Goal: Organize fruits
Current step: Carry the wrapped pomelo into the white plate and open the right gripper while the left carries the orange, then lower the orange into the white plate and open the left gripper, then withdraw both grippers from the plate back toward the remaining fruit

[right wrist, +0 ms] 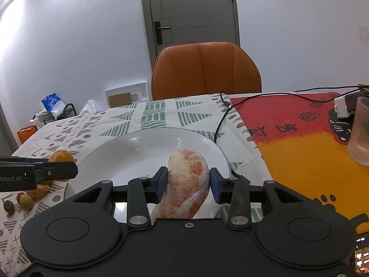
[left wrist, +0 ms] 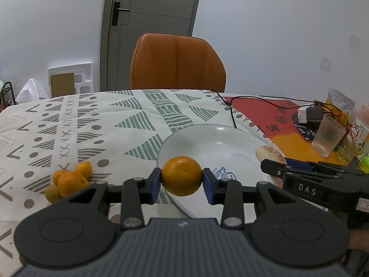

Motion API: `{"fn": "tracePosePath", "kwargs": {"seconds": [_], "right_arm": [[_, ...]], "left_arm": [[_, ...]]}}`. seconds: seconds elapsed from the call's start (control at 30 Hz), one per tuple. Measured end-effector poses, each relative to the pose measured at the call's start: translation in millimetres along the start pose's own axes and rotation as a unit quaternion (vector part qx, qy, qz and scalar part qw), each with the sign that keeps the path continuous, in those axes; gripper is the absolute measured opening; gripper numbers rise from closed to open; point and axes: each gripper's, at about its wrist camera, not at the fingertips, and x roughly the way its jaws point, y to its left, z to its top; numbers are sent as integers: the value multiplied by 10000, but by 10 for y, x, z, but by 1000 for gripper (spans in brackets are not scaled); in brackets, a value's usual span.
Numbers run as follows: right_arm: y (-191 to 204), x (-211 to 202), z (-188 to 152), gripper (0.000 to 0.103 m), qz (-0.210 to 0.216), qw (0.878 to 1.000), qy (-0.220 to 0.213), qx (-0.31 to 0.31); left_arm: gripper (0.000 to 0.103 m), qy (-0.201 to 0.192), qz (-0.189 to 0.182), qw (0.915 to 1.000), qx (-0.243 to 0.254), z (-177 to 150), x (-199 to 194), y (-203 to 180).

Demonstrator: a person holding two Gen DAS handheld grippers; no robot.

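Note:
My left gripper (left wrist: 181, 182) is shut on a round orange (left wrist: 181, 176) and holds it above the near left rim of the white plate (left wrist: 207, 143). My right gripper (right wrist: 187, 185) is shut on a peeled pomelo wedge (right wrist: 188, 184), pink flesh with white pith, above the plate's near edge (right wrist: 138, 147). In the left wrist view the right gripper (left wrist: 272, 170) comes in from the right with the wedge (left wrist: 268, 152). In the right wrist view the left gripper (right wrist: 62, 169) and its orange (right wrist: 61, 156) show at the left.
A pile of small oranges (left wrist: 69, 181) lies on the patterned cloth left of the plate; small round fruits (right wrist: 17, 202) lie beside it. A black cable (right wrist: 221, 120), a ribbed glass (right wrist: 359, 133), a charger (right wrist: 346, 105) and packets (left wrist: 341, 103) are at the right. An orange chair (left wrist: 177, 62) stands behind.

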Motion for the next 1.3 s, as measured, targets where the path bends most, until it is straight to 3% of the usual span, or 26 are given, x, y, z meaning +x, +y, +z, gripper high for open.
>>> {"fn": "tracePosePath", "kwargs": {"seconds": [0.5,0.93,1.2,1.3], "right_arm": [[-128,-296,10,41,25,9993,-274,254],[10,-352,-54,46,207,9990,-231,335],[129,-424,-95,52,328,9988,-226,291],[169,-464,-102,56,360,9987,-238,265]], "left_arm": [[40,-68,63,9999,74,36,51,-102],[42,-91,372,9992,-134,-37,-212,167],[49,-164,540,9980,-277,-91,-421,316],[58,-244,590,9975,-315,-106,-509,358]]}}
